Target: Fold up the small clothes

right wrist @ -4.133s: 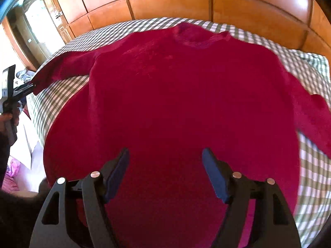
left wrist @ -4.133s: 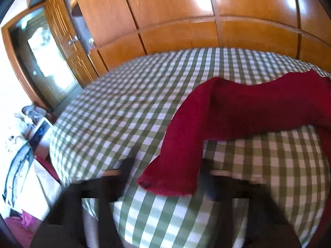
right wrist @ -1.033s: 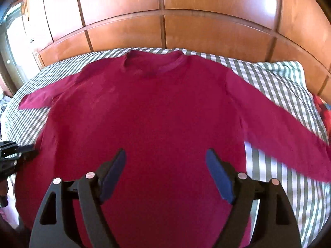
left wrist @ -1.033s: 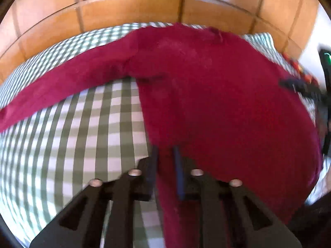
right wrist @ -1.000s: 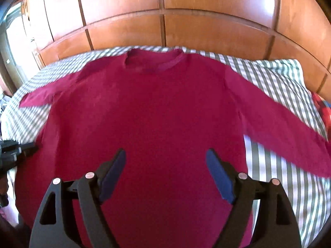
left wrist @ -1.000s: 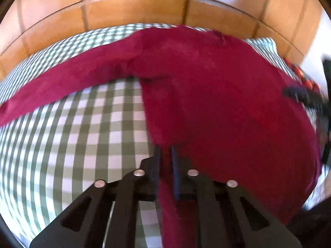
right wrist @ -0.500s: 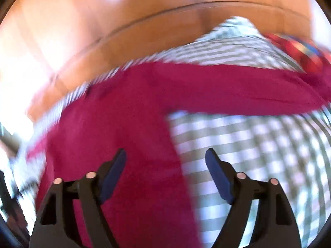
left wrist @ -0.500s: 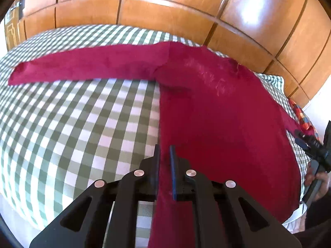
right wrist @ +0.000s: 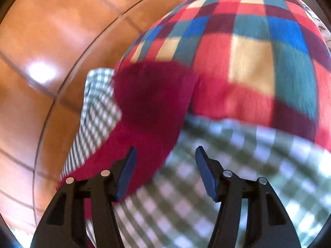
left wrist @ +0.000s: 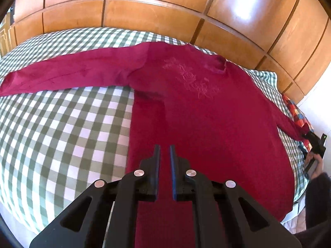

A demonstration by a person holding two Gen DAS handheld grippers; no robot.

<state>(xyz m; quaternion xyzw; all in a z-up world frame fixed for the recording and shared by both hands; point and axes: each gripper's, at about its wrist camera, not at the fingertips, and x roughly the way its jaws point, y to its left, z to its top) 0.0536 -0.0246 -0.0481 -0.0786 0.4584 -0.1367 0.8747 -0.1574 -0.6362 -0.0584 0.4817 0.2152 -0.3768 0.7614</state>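
A dark red long-sleeved sweater (left wrist: 206,113) lies spread flat on the green-and-white checked bed (left wrist: 62,134), neck towards the wooden wall. My left gripper (left wrist: 164,150) is shut on the sweater's lower left hem, and red cloth runs up between its fingers. The sweater's right sleeve cuff (right wrist: 153,95) lies against a multicoloured checked pillow (right wrist: 248,51). My right gripper (right wrist: 165,157) hovers just short of that cuff with its jaws closing. The sleeve's edge lies under the gap, and the pads do not press on it. In the left wrist view the right gripper (left wrist: 308,137) shows at the sleeve's end.
A wooden panelled wall (left wrist: 165,10) rises right behind the bed. The multicoloured pillow (left wrist: 295,111) sits at the bed's right end. A hand (left wrist: 315,163) holds the right gripper beyond the bed's right edge. The left sleeve (left wrist: 62,74) stretches out to the left.
My right gripper has swung from over the sweater's body to the right sleeve cuff by the pillow, rolling as it went, and its jaws have narrowed. The left gripper stays pinched on the hem.
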